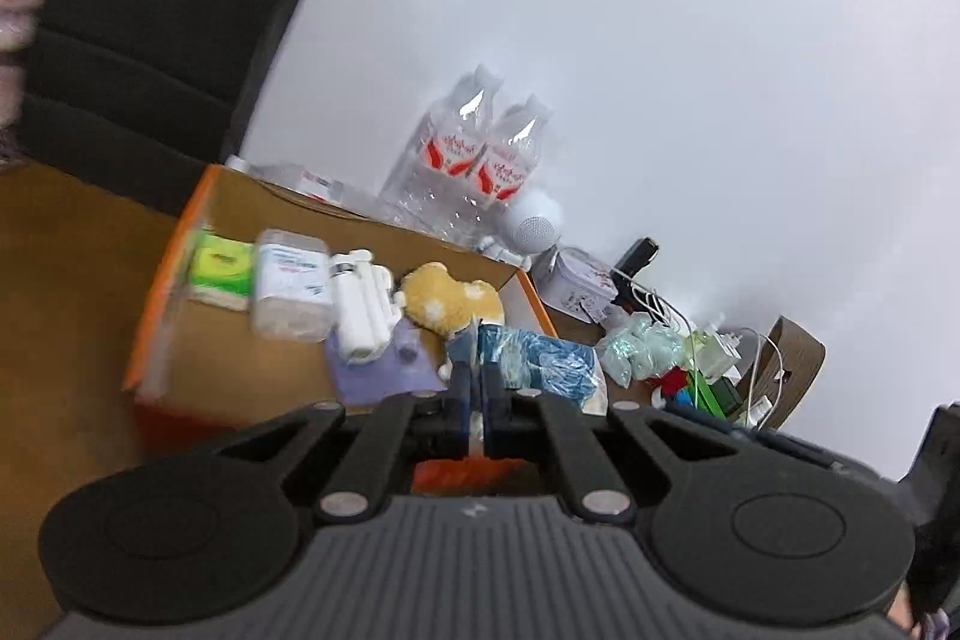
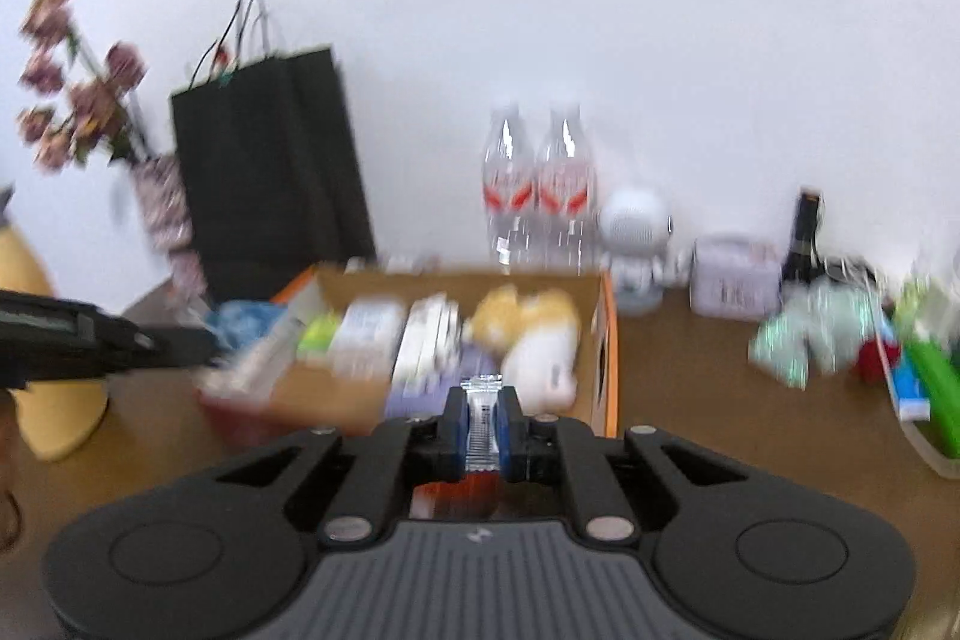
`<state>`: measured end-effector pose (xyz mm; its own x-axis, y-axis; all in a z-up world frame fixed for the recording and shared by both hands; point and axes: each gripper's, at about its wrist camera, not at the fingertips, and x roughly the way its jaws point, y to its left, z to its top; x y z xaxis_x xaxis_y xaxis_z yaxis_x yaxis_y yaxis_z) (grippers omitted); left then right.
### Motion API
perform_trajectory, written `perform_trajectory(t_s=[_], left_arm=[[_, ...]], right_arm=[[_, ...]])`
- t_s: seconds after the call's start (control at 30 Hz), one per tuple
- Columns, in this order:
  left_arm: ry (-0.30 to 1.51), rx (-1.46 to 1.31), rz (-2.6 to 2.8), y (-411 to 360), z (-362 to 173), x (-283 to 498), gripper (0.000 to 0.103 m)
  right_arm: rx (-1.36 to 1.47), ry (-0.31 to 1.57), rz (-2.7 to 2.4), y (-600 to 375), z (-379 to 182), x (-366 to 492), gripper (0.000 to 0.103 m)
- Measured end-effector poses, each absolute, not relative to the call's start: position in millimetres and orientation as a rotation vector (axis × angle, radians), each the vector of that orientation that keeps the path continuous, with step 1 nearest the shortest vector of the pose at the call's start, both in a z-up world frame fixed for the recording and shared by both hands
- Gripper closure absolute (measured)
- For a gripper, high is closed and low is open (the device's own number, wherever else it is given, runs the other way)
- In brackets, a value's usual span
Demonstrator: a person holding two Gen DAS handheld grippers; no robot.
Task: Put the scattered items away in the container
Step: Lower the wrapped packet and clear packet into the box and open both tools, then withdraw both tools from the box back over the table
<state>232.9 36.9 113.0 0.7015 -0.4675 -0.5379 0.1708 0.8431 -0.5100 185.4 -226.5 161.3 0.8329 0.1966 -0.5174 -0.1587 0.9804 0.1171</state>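
Left gripper (image 1: 477,388) pinching crinkly blue plastic packet (image 1: 543,361) by its edge, right gripper (image 2: 483,421) clamping a thin clear sachet (image 2: 481,415); both seeming light, limp, hanging over the cardboard box (image 2: 607,352).

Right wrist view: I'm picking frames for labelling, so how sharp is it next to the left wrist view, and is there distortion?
Right wrist view: motion blur smears the cardboard box, water bottles and flowers; only the right gripper and its clear packet look crisp. Left wrist view: sharper, blur mostly at the box's left edge; horizon tilted. Both: fisheye bending, dark corners.
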Motion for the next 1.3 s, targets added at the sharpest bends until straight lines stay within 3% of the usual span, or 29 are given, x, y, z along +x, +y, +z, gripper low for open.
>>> perform_trajectory(t_s=[0.17,0.33,0.4,0.43,0.47,0.5,0.53,0.63,0.7,0.8,1.1,1.3], left_arm=[[0.935,-0.407,-0.269,4,54,311,0.099],[1.002,-0.412,-0.248,-5,21,333,0.095],[1.033,-0.396,-0.269,-5,19,335,0.08],[1.047,-0.393,-0.266,-3,21,335,0.051],[1.049,-0.381,-0.257,0,25,335,0.028],[1.042,-0.354,-0.252,4,32,334,0.021],[1.044,-0.309,-0.255,8,40,333,0.017],[1.125,-0.195,-0.283,20,55,339,0.002],[1.153,-0.146,-0.257,30,61,339,0.001],[1.165,-0.079,-0.193,41,65,333,0.001],[1.208,-0.082,-0.13,40,92,309,0.001],[1.077,-0.037,-0.107,21,139,264,0.0]], right_arm=[[0.121,0.815,0.196,-220,154,289,0.094],[0.106,1.052,0.134,-213,107,343,0.093],[0.133,1.094,0.097,-217,94,351,0.088],[0.15,1.11,0.079,-220,90,355,0.086],[0.158,1.129,0.074,-221,87,358,0.075],[0.158,1.151,0.082,-222,85,361,0.054],[0.158,1.174,0.095,-222,84,363,0.046],[0.166,1.214,0.121,-221,84,363,0.035],[0.164,1.254,0.133,-218,83,362,0.025],[0.14,1.32,0.136,-209,77,364,0.02],[0.165,1.332,0.107,-205,104,347,0.019],[0.115,1.222,0.123,-195,147,309,0.017]])
